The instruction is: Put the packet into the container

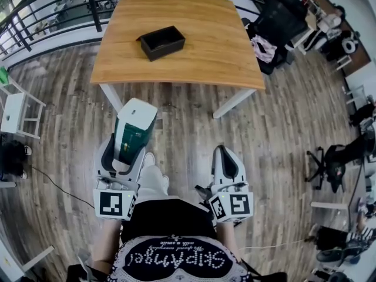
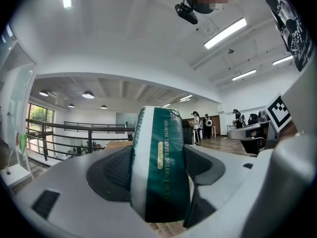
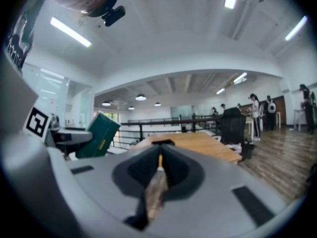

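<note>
The left gripper (image 1: 127,155) is clamping the green-and-white packet (image 1: 134,129) by its lower part, with most of the pack jutting out past the jaws. The right gripper (image 1: 224,151) is hanging empty, jaws pressed together. The black container (image 1: 162,42) is sitting on the wooden table (image 1: 205,57), well apart from the packet. The risk as I'm reading it: that overhanging pack is liable to swing or slip in the carry, or to catch the container's rim and shove the box along the tabletop.

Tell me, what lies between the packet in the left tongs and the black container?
In the head view, only wooden floor and then the bare table separate the packet from the container.
</note>
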Demonstrator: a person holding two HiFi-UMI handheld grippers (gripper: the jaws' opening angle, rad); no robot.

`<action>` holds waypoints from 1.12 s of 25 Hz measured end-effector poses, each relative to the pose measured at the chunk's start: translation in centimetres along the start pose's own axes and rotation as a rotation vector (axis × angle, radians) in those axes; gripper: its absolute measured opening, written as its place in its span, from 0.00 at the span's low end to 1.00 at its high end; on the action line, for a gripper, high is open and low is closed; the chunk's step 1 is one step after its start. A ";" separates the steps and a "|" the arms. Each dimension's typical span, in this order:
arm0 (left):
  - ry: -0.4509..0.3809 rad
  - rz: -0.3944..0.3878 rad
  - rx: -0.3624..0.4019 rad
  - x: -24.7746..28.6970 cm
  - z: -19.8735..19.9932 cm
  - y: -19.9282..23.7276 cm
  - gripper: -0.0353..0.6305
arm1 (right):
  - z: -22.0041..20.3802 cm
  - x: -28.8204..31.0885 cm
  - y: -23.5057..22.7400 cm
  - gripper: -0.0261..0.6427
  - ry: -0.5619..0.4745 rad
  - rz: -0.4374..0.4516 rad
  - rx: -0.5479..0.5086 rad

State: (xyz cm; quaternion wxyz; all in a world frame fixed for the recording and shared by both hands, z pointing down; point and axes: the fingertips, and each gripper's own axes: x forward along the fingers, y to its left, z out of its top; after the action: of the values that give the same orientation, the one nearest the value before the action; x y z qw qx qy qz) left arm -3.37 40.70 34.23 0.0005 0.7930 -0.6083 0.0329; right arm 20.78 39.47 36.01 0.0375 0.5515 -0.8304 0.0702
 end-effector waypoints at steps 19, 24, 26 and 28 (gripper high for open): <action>0.047 -0.022 -0.050 8.8 0.0 4.4 0.58 | 1.1 8.4 -1.5 0.10 0.030 -0.012 0.038; 0.031 -0.041 -0.035 12.3 1.1 7.2 0.58 | 2.5 13.1 0.0 0.10 0.027 0.019 0.035; 0.030 -0.048 -0.032 13.5 1.4 8.4 0.58 | 2.9 14.9 0.7 0.10 0.025 0.026 0.029; 0.027 -0.055 -0.031 14.5 1.5 9.5 0.58 | 3.2 16.4 1.1 0.10 0.025 0.025 0.026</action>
State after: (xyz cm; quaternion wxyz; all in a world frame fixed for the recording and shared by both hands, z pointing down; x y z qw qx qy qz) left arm -8.74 24.15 33.12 0.0218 0.8089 -0.5866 0.0341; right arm 13.41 24.49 35.08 0.0398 0.5406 -0.8357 0.0883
